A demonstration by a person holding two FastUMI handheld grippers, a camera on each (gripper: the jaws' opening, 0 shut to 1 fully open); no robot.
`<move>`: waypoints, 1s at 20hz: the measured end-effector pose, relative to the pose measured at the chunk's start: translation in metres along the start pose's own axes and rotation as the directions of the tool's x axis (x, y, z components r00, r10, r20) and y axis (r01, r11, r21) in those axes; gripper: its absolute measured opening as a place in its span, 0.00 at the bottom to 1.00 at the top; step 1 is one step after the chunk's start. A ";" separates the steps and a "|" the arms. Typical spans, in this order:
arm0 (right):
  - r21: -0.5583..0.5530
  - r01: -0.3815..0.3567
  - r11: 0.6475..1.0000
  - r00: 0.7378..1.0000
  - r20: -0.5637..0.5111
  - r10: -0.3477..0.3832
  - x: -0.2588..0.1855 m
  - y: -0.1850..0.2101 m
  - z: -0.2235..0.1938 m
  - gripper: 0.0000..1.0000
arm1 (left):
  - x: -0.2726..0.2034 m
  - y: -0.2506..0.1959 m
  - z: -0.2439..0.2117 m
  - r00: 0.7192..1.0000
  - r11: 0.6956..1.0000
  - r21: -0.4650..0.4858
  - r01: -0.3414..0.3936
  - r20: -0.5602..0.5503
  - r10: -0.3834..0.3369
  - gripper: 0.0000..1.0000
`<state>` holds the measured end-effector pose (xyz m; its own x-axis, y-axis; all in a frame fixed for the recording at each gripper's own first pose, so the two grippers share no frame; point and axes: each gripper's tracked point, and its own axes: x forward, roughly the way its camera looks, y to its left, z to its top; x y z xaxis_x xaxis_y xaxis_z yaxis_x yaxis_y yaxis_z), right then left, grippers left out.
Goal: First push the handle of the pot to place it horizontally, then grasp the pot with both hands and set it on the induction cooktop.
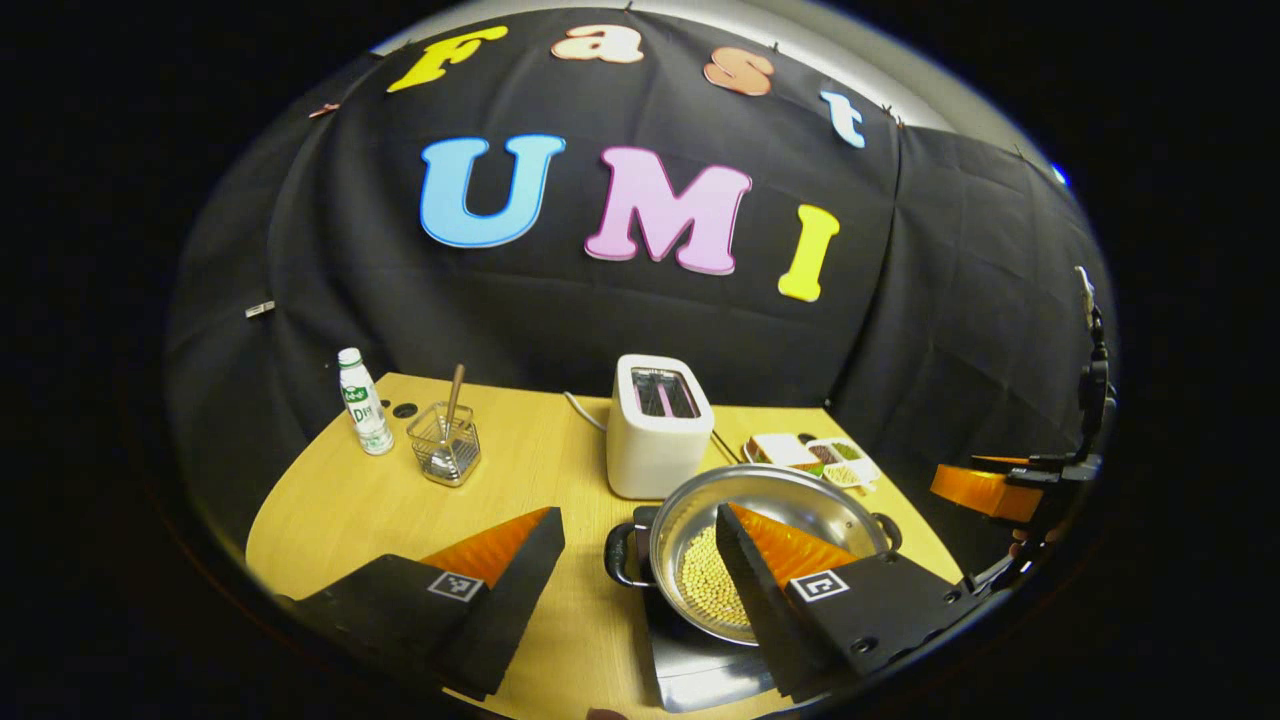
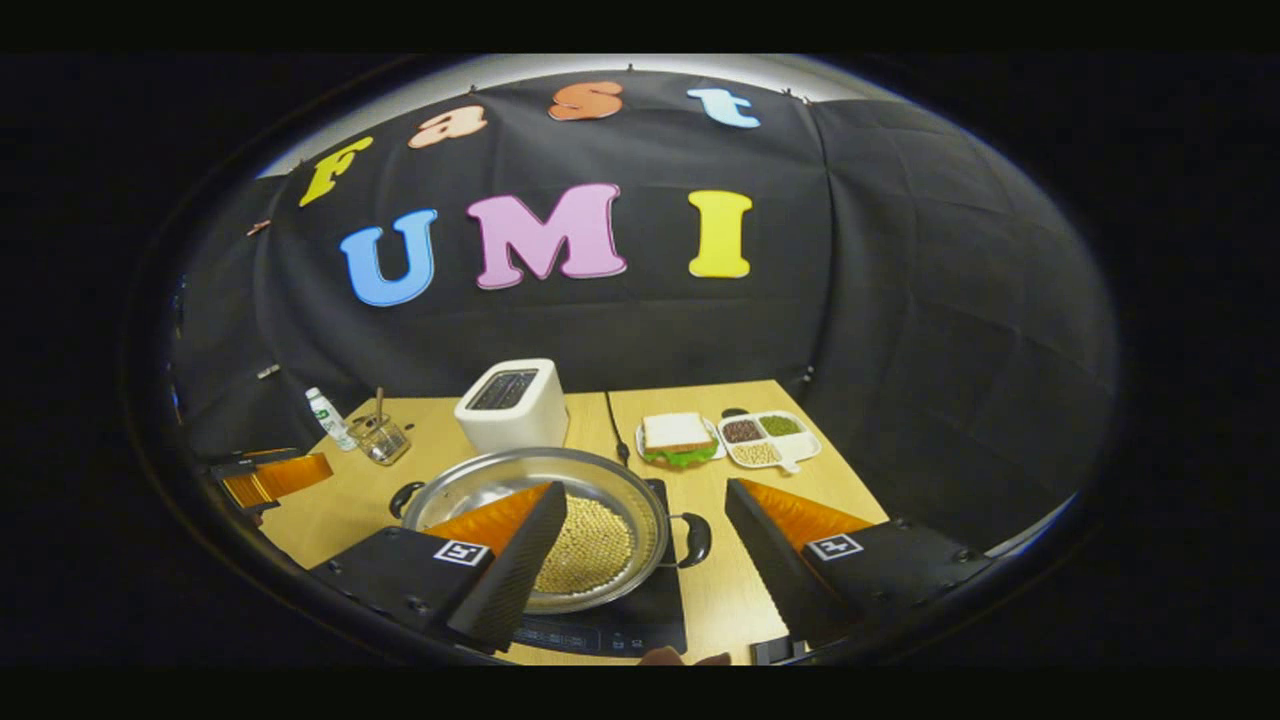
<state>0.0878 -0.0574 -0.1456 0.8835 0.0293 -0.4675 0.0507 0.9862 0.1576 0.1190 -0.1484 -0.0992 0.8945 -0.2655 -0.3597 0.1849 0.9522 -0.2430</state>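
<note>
Pot [image 2: 540,520] of shiny round steel, holding pale beans, is sitting on the flat dark induction cooktop [image 2: 610,625] at the near edge of your wooden table [image 1: 360,510]. Your left gripper [image 1: 640,590] is straddling its left black loop handle [image 1: 622,553], jaws released; your right gripper [image 2: 645,570] is straddling the right handle [image 2: 693,540], also released. One white toaster [image 2: 508,405] is standing behind.

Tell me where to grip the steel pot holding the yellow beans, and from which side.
Take the steel pot by its two black loop handles, one gripper from each side. They stick out level at opposite rims; the smooth round wall offers no hold.
</note>
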 end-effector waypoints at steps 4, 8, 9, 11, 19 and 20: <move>0.014 -0.001 1.000 0.996 0.092 0.000 -0.033 0.013 0.033 0.99 | -0.044 0.025 0.037 0.993 0.999 -0.002 -0.038 0.114 0.038 0.95; 0.026 -0.012 1.000 0.982 0.187 0.007 -0.066 0.027 0.058 0.99 | -0.083 0.047 0.061 0.980 0.997 0.011 -0.071 0.189 0.068 0.95; 0.021 -0.011 1.000 0.976 0.217 0.006 -0.073 0.031 0.065 0.99 | -0.091 0.054 0.064 0.976 0.996 0.016 -0.087 0.200 0.082 0.95; 0.007 -0.007 1.000 0.964 0.267 0.005 -0.090 0.037 0.075 0.98 | -0.108 0.067 0.072 0.967 0.993 0.026 -0.119 0.231 0.109 0.95; 0.003 0.034 0.999 0.917 0.397 -0.033 -0.136 0.056 0.097 0.99 | -0.170 0.093 0.088 0.917 0.973 0.055 -0.223 0.349 0.190 0.95; 0.004 0.047 0.999 0.909 0.415 -0.044 -0.139 0.054 0.101 0.98 | -0.174 0.094 0.087 0.913 0.973 0.054 -0.225 0.361 0.191 0.95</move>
<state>0.0149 -0.0247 0.0153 0.9939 -0.0849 -0.0704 0.0941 0.9859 0.1384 0.0160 0.0004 0.0195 0.9987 -0.0058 -0.0497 0.0005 0.9943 -0.1066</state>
